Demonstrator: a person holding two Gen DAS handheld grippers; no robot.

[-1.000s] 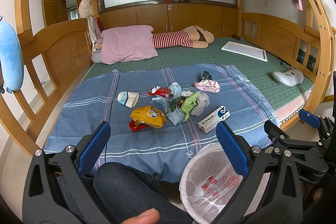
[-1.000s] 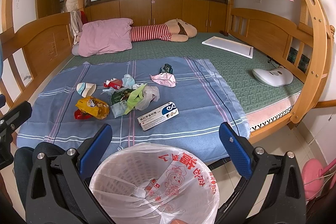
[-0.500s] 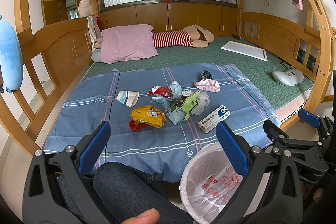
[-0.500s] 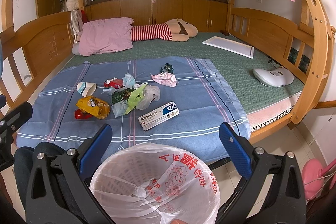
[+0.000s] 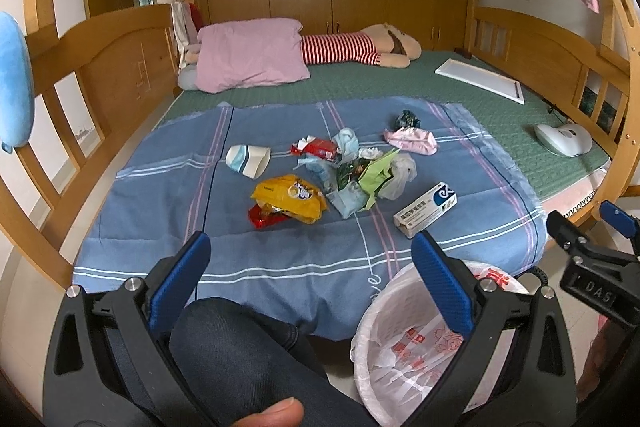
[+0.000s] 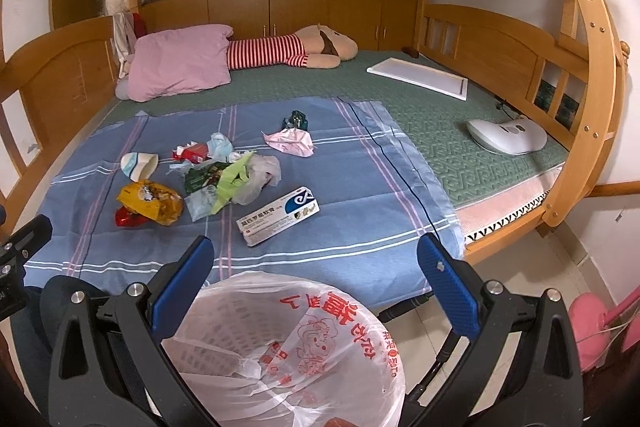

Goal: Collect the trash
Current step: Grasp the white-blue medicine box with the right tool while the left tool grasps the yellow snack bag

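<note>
Fingers of left gripper spread wide, blue pads apart, nothing between them; poised above a dark-trousered knee at the bed's near edge. Right gripper likewise splayed and empty, hanging directly over the trash basket, lined with a white plastic bag printed in red.

Trash scattered mid-way across the blue striped sheet, well apart from both grippers:
- yellow snack bag lying on a red wrapper, nearest the left gripper
- white medicine box with a blue logo, lying flat, nearest the right gripper and the basket
- green wrapper bunched with a clear plastic bag and bluish scraps, in the centre of the heap
- paper cup tipped on its side, left of the heap
- red-and-white carton, crushed, beside a crumpled pale blue mask
- pink pouch farther back, with a dark crumpled wrapper just behind it

Beyond the sheet, on the green mattress: pink pillow, striped plush toy, white flat board, white handheld appliance near the right rail.
</note>
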